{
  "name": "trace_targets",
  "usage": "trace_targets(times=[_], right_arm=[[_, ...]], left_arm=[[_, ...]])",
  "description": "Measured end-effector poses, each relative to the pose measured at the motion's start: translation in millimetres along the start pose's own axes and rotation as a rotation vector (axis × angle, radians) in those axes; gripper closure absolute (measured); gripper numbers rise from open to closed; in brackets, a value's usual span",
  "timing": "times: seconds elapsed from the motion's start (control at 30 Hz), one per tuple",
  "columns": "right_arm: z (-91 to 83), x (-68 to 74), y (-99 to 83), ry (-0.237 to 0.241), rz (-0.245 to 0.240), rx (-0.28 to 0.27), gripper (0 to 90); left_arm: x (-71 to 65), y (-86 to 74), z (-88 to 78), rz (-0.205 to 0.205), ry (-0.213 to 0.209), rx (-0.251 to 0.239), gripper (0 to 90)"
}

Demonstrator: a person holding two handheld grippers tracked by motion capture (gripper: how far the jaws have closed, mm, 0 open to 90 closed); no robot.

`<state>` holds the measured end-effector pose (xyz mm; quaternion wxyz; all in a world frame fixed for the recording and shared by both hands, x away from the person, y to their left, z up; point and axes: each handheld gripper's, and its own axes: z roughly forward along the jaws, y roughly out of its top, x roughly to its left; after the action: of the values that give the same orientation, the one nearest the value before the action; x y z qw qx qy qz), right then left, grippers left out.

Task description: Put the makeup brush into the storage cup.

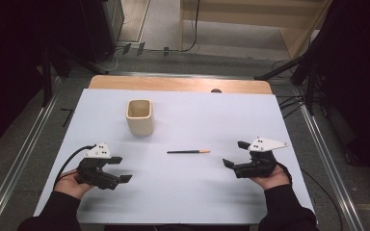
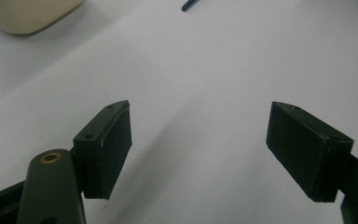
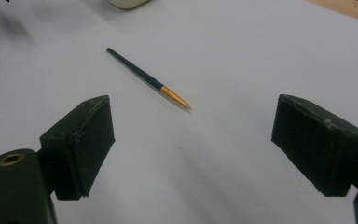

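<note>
A rectangular table (image 1: 183,192) covered by a plain white sheet, its wooden top showing as a narrow strip along the far edge; on the sheet, left of centre and toward the far side, stands a cream square-sided cup (image 1: 139,117), upright and open at the top; nearer the middle lies a thin dark brush (image 1: 188,152) with an orange tip, flat on the sheet, orange end pointing right; the cup and the brush are apart.

A matt cream cup (image 1: 139,117) looks ceramic. The slim brush (image 1: 188,152) has a dark glossy handle and orange tip. The table's (image 1: 183,84) wooden edge, at twelve o'clock, borders smooth white sheeting.
</note>
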<state>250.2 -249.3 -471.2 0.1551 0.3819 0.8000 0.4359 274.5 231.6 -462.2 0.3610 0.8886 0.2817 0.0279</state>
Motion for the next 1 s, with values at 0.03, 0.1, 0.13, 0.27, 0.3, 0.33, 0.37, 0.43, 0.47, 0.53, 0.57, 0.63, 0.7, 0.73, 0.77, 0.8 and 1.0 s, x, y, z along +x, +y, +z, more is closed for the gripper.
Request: trace_targets(times=[0.03, 0.1, 0.13, 0.27, 0.3, 0.33, 0.37, 0.43, 0.47, 0.53, 0.57, 0.63, 0.7, 0.73, 0.77, 0.8, 1.0], right_arm=[[0.8, -0.1, 0.6, 0.001, -0.003, 0.001, 13.5], [2.9, 0.0, 1.8, 0.002, -0.008, -0.001, 13.5], [4.0, 0.3, 2.3, 0.002, -0.006, 0.0, 13.5], [8.5, 1.8, 5.1, 0.006, -0.013, 0.002, 13.5], [9.6, 2.2, 5.8, 0.005, -0.014, 0.002, 13.5], [10.9, 2.5, 6.5, 0.004, -0.016, 0.0, 13.5], [11.6, 3.0, 7.2, 0.002, -0.018, 0.003, 13.5], [13.5, 3.6, 8.5, 0.004, -0.021, 0.004, 13.5], [14.4, 3.7, 9.1, 0.005, -0.022, 0.002, 13.5], [16.2, 4.3, 10.4, 0.007, -0.016, 0.0, 13.5], [17.2, 4.4, 11.1, 0.009, -0.018, -0.002, 13.5], [19.0, 4.9, 12.4, 0.009, -0.018, -0.005, 13.5], [21.4, 5.3, 13.5, 0.013, -0.02, -0.01, 13.5], [22.3, 5.5, 14.1, 0.014, -0.021, -0.009, 13.5], [23.4, 5.9, 14.8, 0.015, -0.018, -0.01, 13.5], [24.4, 6.3, 15.5, 0.015, -0.017, -0.009, 13.6], [31.0, 9.2, 21.2, 0.019, -0.029, -0.001, 13.6]], left_arm=[[0.0, 0.0, 0.0, 0.0, 0.0, 0.0, 23.0], [0.0, 0.0, 0.0, 0.0, 0.0, 0.001, 23.0], [0.0, -0.1, 0.1, 0.0, 0.0, 0.001, 23.0], [-0.1, -0.1, 0.0, 0.001, -0.001, -0.001, 23.0], [-0.1, -0.1, -0.1, 0.001, -0.001, -0.001, 23.0], [-0.1, -0.1, -0.2, 0.001, 0.0, 0.0, 23.0], [-0.1, -0.1, -0.2, 0.001, -0.001, 0.0, 23.0], [-0.1, 0.0, -0.3, 0.002, 0.0, 0.001, 23.0], [-0.1, 0.0, -0.3, 0.003, -0.001, 0.001, 23.0], [-0.4, 0.0, -0.2, 0.002, -0.001, 0.0, 23.0], [-0.5, 0.0, -0.2, 0.002, -0.002, 0.0, 23.0], [-0.4, 0.1, -0.3, 0.003, -0.002, 0.0, 23.0], [-0.4, 0.1, -0.4, 0.002, -0.002, -0.001, 23.0], [-0.3, 0.1, -0.5, 0.004, -0.002, -0.001, 23.0], [-0.4, 0.1, -0.6, 0.004, -0.001, -0.001, 23.0], [-0.4, 0.1, -0.6, 0.004, -0.001, 0.0, 23.0], [-0.7, 0.1, -0.6, 0.005, -0.002, 0.0, 23.0]])
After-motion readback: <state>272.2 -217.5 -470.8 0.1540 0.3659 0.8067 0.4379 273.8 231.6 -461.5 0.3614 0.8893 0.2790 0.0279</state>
